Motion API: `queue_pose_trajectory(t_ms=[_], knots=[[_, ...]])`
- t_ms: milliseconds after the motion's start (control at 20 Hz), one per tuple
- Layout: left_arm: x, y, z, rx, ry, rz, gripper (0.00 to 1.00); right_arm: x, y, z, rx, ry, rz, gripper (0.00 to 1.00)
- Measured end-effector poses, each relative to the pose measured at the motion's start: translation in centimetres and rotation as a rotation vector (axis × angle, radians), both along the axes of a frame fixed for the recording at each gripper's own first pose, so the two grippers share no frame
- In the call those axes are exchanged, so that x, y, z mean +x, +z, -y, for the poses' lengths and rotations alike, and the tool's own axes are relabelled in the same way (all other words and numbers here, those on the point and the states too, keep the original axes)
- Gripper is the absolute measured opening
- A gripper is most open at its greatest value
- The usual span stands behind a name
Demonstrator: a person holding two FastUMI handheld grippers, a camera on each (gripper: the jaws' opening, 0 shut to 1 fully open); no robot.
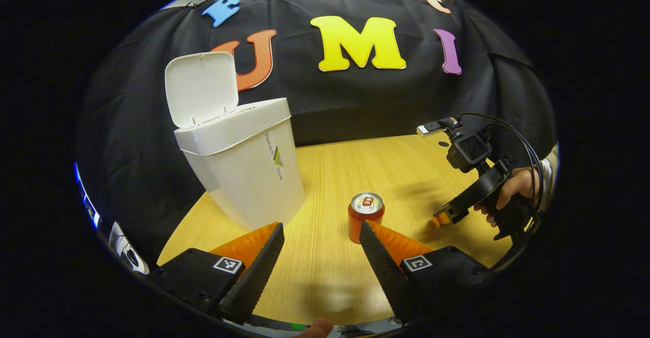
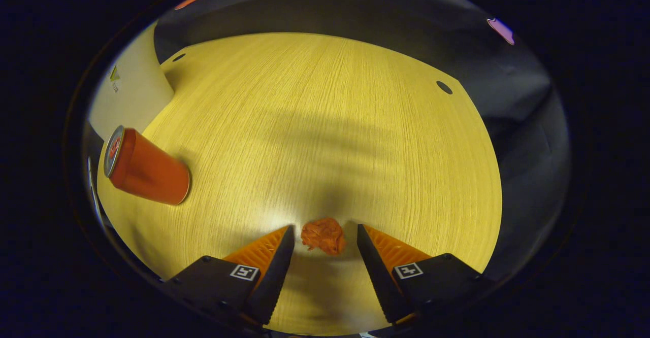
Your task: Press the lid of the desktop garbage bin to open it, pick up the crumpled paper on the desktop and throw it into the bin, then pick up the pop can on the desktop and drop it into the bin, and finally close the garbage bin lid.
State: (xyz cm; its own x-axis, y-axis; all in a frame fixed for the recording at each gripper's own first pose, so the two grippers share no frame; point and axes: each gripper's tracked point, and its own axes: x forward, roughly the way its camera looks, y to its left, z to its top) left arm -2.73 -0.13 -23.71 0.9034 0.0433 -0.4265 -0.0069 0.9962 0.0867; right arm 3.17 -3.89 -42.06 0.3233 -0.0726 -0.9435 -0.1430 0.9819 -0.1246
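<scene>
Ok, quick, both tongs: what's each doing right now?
Left tongs: open, empty, can just ahead.
Right tongs: open, paper between them, not gripped.

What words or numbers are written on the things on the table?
Bin: a small logo and a line of print on its side, too blurred to read.
Can: a mark on its top, no readable words.
Crumpled paper: no writing visible.
</scene>
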Motion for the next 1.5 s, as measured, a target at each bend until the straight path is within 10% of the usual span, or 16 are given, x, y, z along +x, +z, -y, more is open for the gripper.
queue_pose_trajectory(t_ms=[700,1500], knots=[[-1.3,0.0,-1.1,0.031,-0.015,-0.012,0.99,-0.2,1.0,-1.6,0.099,-0.012,-0.015,0.18],[-1.1,1.9,-0.6,0.012,-0.187,0.068,0.99,5.0,27.4,-4.9,0.175,0.014,0.383,0.17]])
